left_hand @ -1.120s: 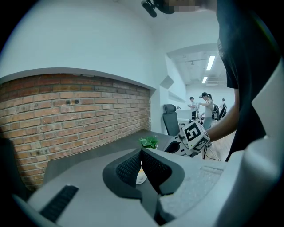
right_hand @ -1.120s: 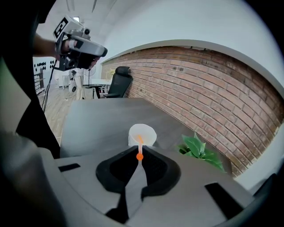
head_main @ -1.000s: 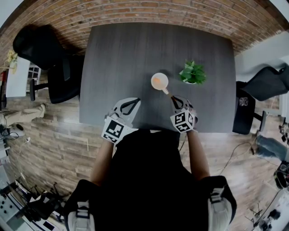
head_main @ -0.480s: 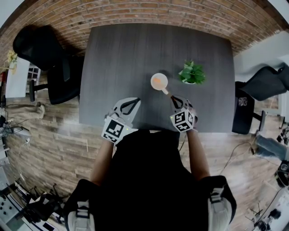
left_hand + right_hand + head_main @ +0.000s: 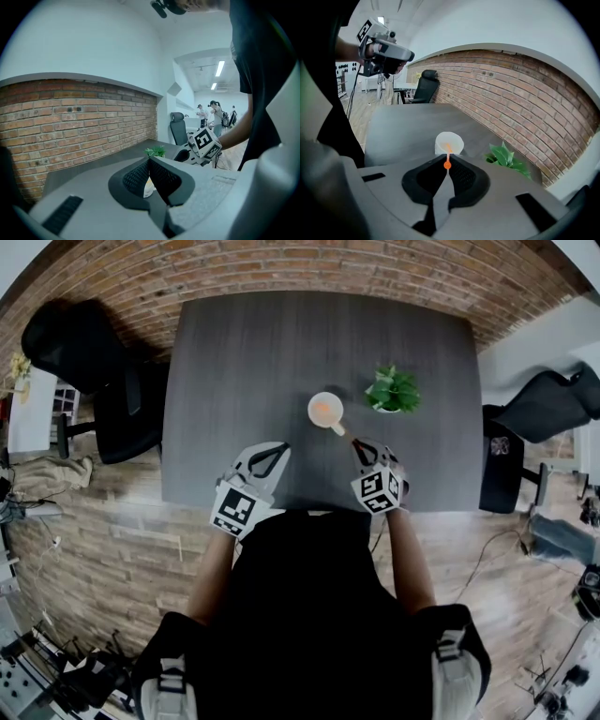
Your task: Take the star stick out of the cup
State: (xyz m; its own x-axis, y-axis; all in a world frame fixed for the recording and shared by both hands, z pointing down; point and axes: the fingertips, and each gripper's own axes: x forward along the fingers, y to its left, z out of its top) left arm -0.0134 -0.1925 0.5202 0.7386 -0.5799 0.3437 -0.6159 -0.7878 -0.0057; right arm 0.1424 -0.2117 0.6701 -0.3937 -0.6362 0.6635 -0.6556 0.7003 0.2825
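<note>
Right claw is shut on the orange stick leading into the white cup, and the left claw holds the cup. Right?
No: the left claw is shut on nothing, apart from the white cup, per the head view. The right claw does grip the orange stick.

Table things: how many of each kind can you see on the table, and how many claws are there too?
Cup: 1
Star stick: 1
Plant: 1
Claws: 2, left claw and right claw
Total: 5
</note>
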